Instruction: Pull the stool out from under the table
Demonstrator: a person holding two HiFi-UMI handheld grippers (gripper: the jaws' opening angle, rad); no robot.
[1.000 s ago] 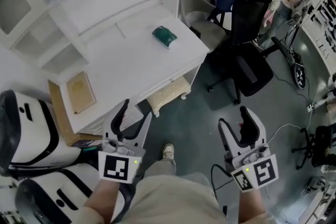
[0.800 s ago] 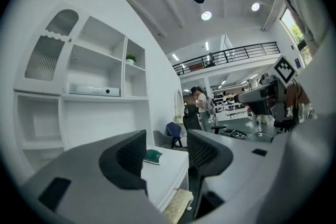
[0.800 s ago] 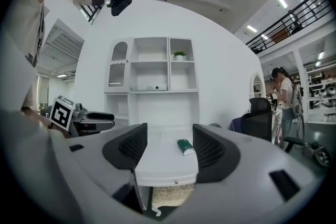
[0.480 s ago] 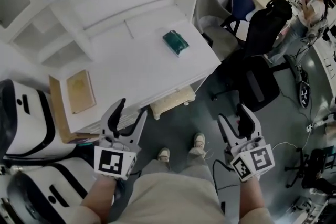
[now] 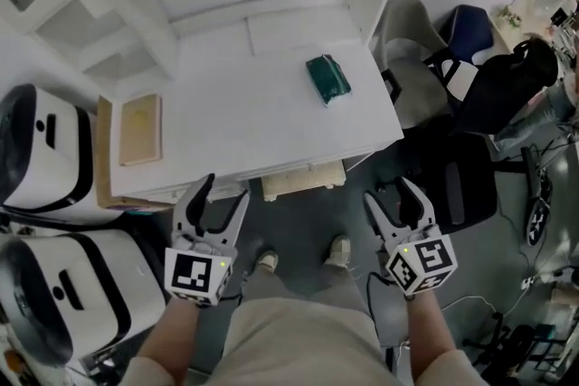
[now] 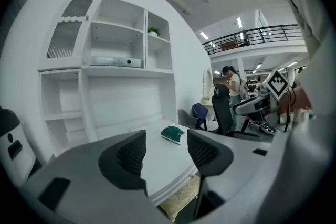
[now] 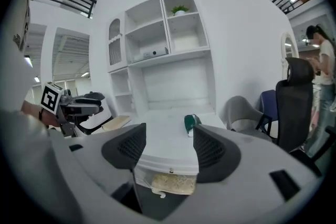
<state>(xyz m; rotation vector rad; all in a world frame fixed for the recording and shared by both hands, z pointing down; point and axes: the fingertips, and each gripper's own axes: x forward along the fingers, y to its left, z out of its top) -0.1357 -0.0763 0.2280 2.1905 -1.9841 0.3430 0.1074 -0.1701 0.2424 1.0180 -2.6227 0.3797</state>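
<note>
Hovering before table (image 5: 244, 117), left claw (image 5: 226, 187) and right claw (image 5: 389, 191) wide, empty; stool (image 5: 303, 179) tucked underneath; hutch cubby (image 7: 185, 26) holding plant (image 7: 180, 9)

no words, brands or numbers legible, only a black-and-white square marker pattern (image 5: 192, 277) on the left gripper (image 5: 226, 193), another on the right gripper (image 5: 392, 193)

The white, smooth-painted surface (image 5: 244, 117) has a soft satin sheen, and the small cream stool (image 5: 303, 178) under its front edge has a nubbly, woolly cloth top. On the surface, the dark green pouch (image 5: 327, 79) looks like cloth and the flat tan book (image 5: 141, 128) like matt card. In front of the surface, the left tool (image 5: 226, 187) and right tool (image 5: 390, 191) are matt grey plastic with ribbed black pads (image 6: 131, 155).
</note>
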